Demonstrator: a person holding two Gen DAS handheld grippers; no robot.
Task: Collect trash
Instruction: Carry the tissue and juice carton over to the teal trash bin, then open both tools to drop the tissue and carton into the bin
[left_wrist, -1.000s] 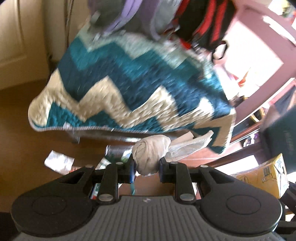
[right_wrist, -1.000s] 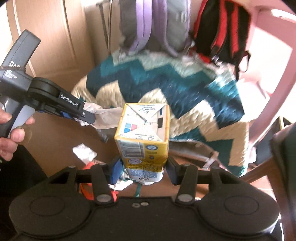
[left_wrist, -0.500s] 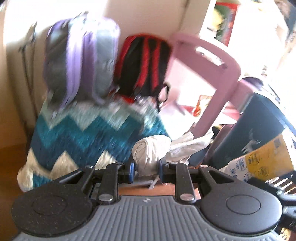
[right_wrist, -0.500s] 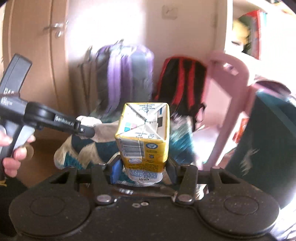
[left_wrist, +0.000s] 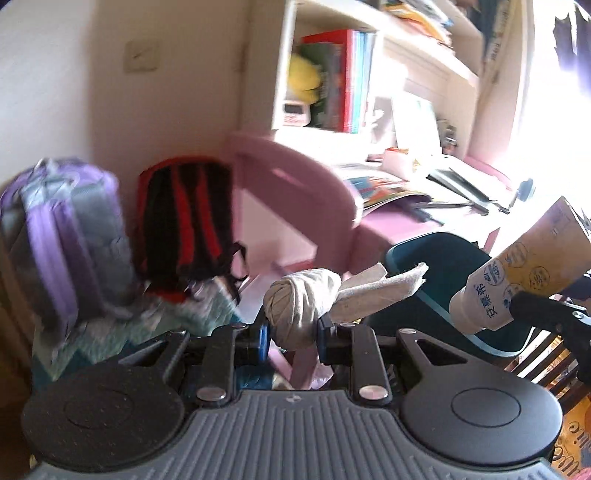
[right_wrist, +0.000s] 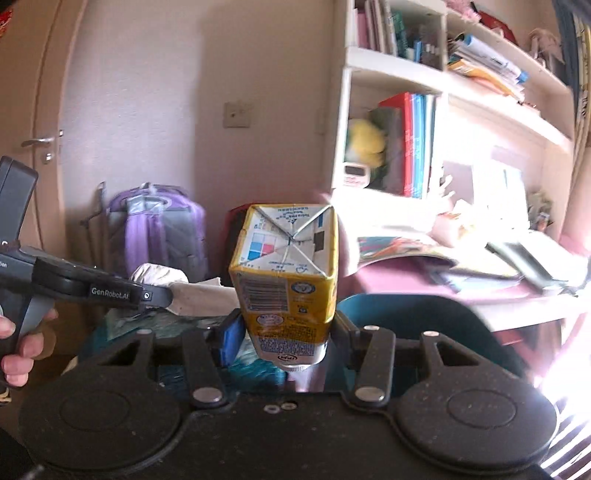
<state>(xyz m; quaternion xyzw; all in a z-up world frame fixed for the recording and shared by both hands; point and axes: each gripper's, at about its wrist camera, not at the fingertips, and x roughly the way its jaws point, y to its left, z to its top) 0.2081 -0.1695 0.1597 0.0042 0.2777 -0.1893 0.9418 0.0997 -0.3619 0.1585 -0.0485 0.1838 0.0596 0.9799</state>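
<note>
Left wrist view
- Left gripper (left_wrist: 291, 332): clamped on a wad of crumpled tissue (left_wrist: 301, 308), low centre of frame; pads pinch the balled end.
- Tissue axis: a flattened tail runs up and to the right from the ball, its tip over the rim of the teal bin (left_wrist: 436, 258).
- Bin: right of centre, just beyond the wad; the open mouth is only partly seen.
- Carton (left_wrist: 532, 273): enters from the right edge, tilted, cap end down-left; it sits right of the bin's visible rim.
- Backdrop: pink chair (left_wrist: 295, 177), red-and-black backpack (left_wrist: 184, 221), purple backpack (left_wrist: 62, 236), all blurred.

Right wrist view
- Right gripper (right_wrist: 286, 334): jaws closed on the carton (right_wrist: 286, 273) near its cap end; the folded base points away from the lens, long axis along the fingers.
- Bin (right_wrist: 417, 325): lower right of centre, behind and right of the carton, near it.
- Left gripper (right_wrist: 155, 295): comes in from the left edge, tissue (right_wrist: 173, 284) at its tip, left of the carton.
- Person's hand (right_wrist: 18, 343): on the left tool's handle, far left.

Judgement
- Key relation: the bin lies ahead and to the right of both loads; the right hand seems nearer, so the carton probably drops first.
</note>
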